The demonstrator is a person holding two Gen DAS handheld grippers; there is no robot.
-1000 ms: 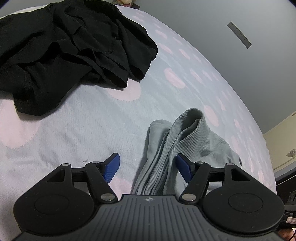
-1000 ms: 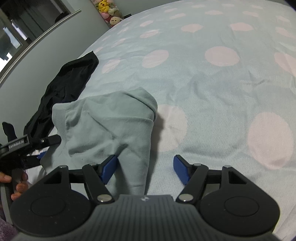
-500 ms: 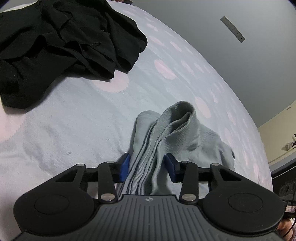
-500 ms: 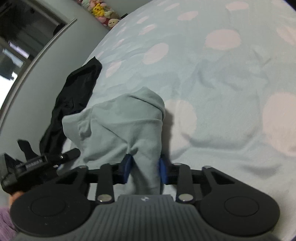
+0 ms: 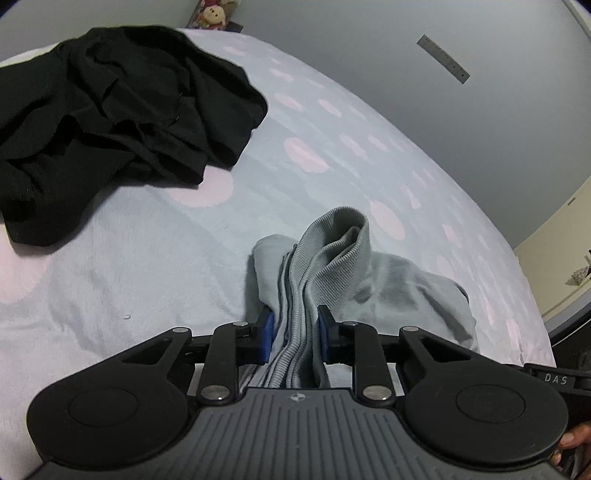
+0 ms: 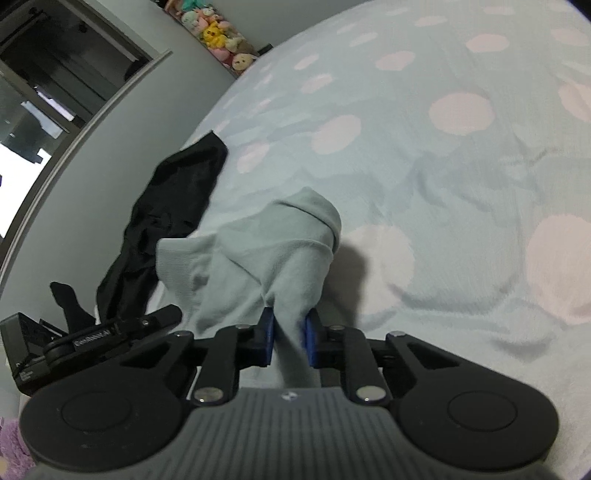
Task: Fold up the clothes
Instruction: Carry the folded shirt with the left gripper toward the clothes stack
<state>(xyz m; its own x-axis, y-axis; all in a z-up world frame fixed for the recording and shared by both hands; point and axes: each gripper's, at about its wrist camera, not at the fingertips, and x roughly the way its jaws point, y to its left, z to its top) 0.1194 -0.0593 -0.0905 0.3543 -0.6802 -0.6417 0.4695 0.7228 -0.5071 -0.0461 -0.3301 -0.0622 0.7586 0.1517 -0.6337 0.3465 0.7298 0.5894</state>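
Note:
A grey-green garment [image 5: 332, 266] lies bunched on a pale blue bedspread with pink dots [image 5: 129, 258]. My left gripper [image 5: 294, 332] is closing its jaws on the garment's ribbed band, and the blue pads [image 5: 266, 334] press the gathered fabric. In the right wrist view the same grey-green garment [image 6: 266, 254] rises in a peak. My right gripper [image 6: 290, 338] is closing on a pinched fold of it, pads tight against the cloth. The left gripper [image 6: 92, 338] shows at the left of that view.
A crumpled black garment [image 5: 110, 110] lies on the bed to the upper left, seen again as a black garment [image 6: 173, 206] near the bed's edge. Plush toys [image 6: 218, 33] line the far wall. A grey wall [image 5: 443, 110] borders the bed.
Both grippers went from wide open to closed on the grey-green garment. Both have lifted slightly, and the fabric now stands pulled up between the pads.

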